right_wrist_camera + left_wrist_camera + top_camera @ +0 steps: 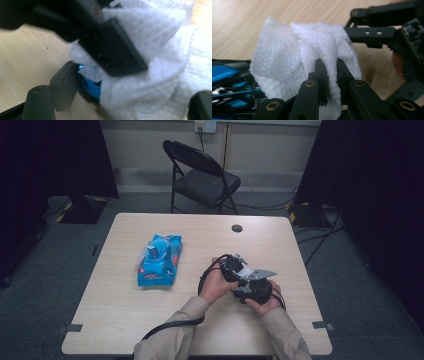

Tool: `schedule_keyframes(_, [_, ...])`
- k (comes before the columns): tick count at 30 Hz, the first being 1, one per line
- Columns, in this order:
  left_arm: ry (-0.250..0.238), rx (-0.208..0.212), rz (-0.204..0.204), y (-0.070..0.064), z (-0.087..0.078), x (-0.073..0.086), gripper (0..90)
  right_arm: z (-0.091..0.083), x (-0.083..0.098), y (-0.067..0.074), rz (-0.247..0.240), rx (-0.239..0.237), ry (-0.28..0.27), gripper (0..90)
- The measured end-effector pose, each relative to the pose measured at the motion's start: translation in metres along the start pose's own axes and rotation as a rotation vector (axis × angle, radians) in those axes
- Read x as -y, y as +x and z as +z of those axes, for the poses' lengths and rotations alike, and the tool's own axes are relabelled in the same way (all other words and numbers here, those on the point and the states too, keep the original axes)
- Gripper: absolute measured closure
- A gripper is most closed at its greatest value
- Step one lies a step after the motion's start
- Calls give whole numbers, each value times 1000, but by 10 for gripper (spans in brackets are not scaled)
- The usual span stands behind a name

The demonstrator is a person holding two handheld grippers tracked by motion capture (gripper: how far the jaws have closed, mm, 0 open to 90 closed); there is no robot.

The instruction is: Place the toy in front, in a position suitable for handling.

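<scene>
While the pale wooden tabletop carries a blue plastic pack of wet wipes at its left, both hands meet near the front right. The left gripper has its fingers pressed together, pinching a crumpled white textured wipe held above the wood. The right gripper has its fingers spread around that wipe.

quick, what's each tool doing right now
Left tool: shut on the wipe.
Right tool: open, jaws wide either side of the wipe, not pressing it.
</scene>
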State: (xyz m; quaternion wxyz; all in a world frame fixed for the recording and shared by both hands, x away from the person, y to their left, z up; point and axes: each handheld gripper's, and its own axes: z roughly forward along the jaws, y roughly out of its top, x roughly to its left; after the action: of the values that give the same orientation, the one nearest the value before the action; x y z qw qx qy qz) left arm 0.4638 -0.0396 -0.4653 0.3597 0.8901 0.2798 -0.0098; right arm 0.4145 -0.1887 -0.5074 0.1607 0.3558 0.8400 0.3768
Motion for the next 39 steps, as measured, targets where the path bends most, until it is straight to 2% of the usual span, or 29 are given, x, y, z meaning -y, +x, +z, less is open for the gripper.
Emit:
schedule_keyframes(3, [-13, 2, -23, 4, -1, -1, 827, 0, 0, 0, -1, 0, 0, 254])
schedule_keyframes(5, [-10, 2, -19, 7, -2, -1, 826, 0, 0, 0, -2, 0, 0, 254])
schedule_keyframes(6, [-19, -4, -30, 8, -2, -2, 826, 0, 0, 0, -1, 0, 0, 254])
schedule_keyframes(13, [-17, -22, -30, 15, -5, -5, 829, 0, 0, 0, -2, -1, -1, 255])
schedule_keyframes(21, [-14, -49, 1, 17, -5, -8, 832, 0, 0, 0, -1, -1, 0, 254])
schedule_keyframes(24, [-19, -41, -11, 21, -6, -9, 832, 0, 0, 0, 0, -2, 0, 254])
schedule_keyframes(32, [-32, -61, -10, 29, -7, -11, 831, 0, 0, 0, -1, -1, -1, 254])
schedule_keyframes(39, [-44, -101, -13, 43, -13, -9, 828, 0, 0, 0, -1, -1, -1, 254])
